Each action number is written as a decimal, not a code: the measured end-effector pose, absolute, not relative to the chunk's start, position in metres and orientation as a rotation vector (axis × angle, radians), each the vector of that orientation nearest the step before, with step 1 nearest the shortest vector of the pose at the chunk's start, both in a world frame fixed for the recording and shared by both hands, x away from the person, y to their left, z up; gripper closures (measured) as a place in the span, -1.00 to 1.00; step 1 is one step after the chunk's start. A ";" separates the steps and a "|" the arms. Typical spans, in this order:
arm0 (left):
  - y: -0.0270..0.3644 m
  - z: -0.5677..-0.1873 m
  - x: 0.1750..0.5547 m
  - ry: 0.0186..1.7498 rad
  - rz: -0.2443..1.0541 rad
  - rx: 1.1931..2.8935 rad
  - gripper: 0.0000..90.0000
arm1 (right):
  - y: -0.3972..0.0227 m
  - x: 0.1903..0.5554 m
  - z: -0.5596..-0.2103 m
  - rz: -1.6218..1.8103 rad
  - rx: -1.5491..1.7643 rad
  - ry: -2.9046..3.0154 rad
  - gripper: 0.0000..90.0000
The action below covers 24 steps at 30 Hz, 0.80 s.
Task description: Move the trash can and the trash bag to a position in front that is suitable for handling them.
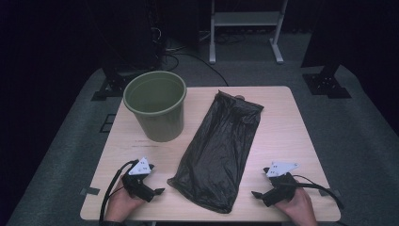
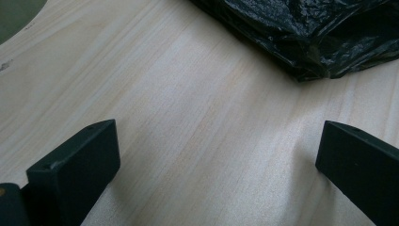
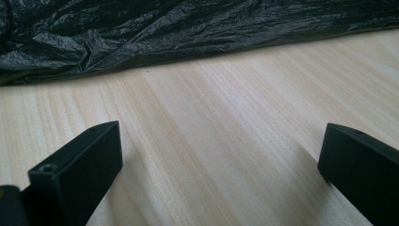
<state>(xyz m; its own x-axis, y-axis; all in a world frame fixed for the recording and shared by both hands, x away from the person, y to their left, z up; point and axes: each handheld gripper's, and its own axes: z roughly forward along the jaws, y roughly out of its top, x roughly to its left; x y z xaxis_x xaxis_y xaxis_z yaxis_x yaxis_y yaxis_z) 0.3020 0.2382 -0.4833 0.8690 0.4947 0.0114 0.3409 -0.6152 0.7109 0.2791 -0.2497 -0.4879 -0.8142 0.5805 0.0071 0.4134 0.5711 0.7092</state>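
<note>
There are no words, numbers or brand names to read here. The grey plates on top of the grippers have small dark marks on them, but they are too tiny to make out.
</note>
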 end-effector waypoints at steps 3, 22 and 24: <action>0.238 -0.483 0.302 0.600 0.268 2.290 -1.00 | -0.250 0.279 -0.488 1.076 0.829 2.577 -1.00; 0.238 -0.483 0.302 0.607 0.269 2.287 -1.00 | -0.238 0.286 -0.472 1.148 0.832 2.561 -0.80; 0.238 -0.483 0.302 0.608 0.269 2.287 -1.00 | -0.236 0.287 -0.470 1.159 0.834 2.562 -0.77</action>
